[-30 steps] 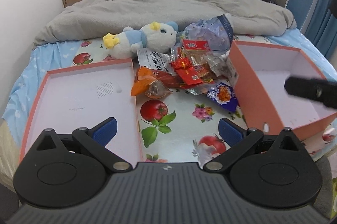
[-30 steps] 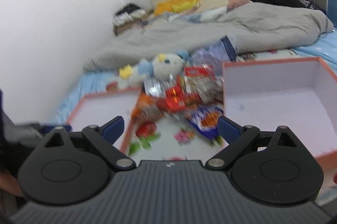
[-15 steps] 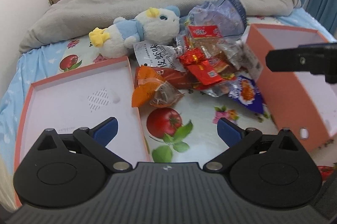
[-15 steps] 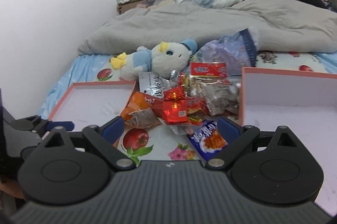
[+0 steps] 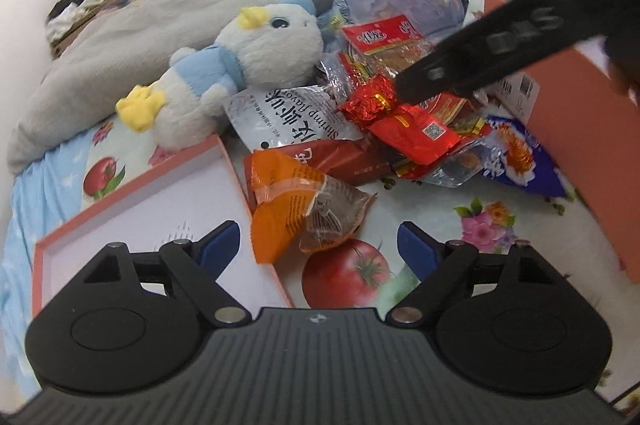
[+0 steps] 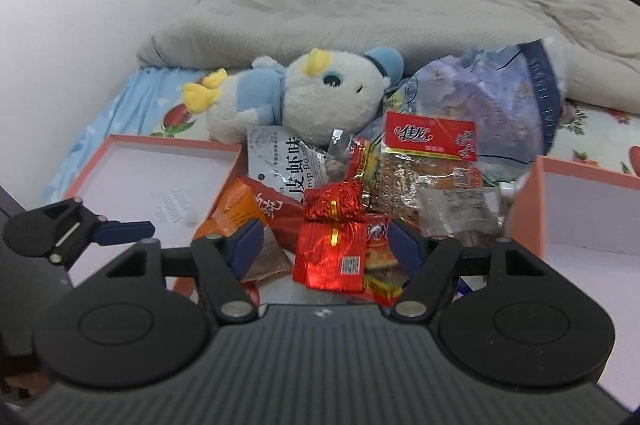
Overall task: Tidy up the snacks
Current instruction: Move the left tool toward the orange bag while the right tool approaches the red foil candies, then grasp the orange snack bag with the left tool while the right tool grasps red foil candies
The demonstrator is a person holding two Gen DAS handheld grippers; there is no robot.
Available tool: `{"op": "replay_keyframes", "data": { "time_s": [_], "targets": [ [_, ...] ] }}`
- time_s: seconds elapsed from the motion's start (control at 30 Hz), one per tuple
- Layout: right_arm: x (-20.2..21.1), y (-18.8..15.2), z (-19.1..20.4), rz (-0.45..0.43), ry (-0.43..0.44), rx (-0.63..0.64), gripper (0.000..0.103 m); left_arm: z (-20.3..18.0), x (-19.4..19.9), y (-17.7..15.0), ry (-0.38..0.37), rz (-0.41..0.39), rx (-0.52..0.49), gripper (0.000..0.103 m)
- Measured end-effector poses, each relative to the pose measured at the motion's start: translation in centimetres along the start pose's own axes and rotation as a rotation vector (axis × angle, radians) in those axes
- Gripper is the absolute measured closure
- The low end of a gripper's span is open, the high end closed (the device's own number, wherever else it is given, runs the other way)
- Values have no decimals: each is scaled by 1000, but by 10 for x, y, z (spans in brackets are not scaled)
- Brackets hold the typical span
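A pile of snack packets lies on the bed between two orange boxes. My left gripper (image 5: pixel 319 240) is open, its jaws on either side of an orange packet (image 5: pixel 296 207). My right gripper (image 6: pixel 324 243) is open, its jaws on either side of a shiny red packet (image 6: pixel 332 257). That red packet also shows in the left wrist view (image 5: pixel 408 123), with the right gripper's black finger (image 5: pixel 472 65) just above it. A white shrimp-flavour bag (image 6: pixel 280 161) and a blue packet (image 5: pixel 516 157) lie in the pile.
A shallow orange box (image 5: pixel 132 197) lies at the left, a deeper orange box (image 6: pixel 580 209) at the right. A plush duck (image 6: pixel 304 97) and a large blue-purple bag (image 6: pixel 492 97) sit behind the pile. A grey duvet (image 6: pixel 400 9) covers the far bed.
Both grippers have moved forward and down towards the snack pile. The right gripper now hangs over the red packet, the left one over the orange packet.
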State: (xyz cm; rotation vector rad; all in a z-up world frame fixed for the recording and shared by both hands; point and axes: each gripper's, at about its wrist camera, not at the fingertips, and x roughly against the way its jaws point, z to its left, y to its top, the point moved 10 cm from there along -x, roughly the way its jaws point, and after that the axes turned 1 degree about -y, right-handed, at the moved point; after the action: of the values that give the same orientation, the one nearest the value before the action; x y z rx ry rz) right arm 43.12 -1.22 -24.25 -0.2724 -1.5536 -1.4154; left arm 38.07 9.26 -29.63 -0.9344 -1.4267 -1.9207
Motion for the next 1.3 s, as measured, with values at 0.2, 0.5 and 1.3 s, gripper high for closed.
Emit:
{"op": "replay_keyframes", "data": {
  "time_s": [0.2,0.5,1.3],
  "targets": [
    [-40,1,-1,39,-59,60,41,-2,-25,-1,9,7,-101,22],
    [-69,4,0,49,-89,102,42,-6,-50,-8,20,17,-222,25],
    [-34,-3,-6,-4,-104,107,47,-12,-32,6,62,-59,-150,41]
  ]
}}
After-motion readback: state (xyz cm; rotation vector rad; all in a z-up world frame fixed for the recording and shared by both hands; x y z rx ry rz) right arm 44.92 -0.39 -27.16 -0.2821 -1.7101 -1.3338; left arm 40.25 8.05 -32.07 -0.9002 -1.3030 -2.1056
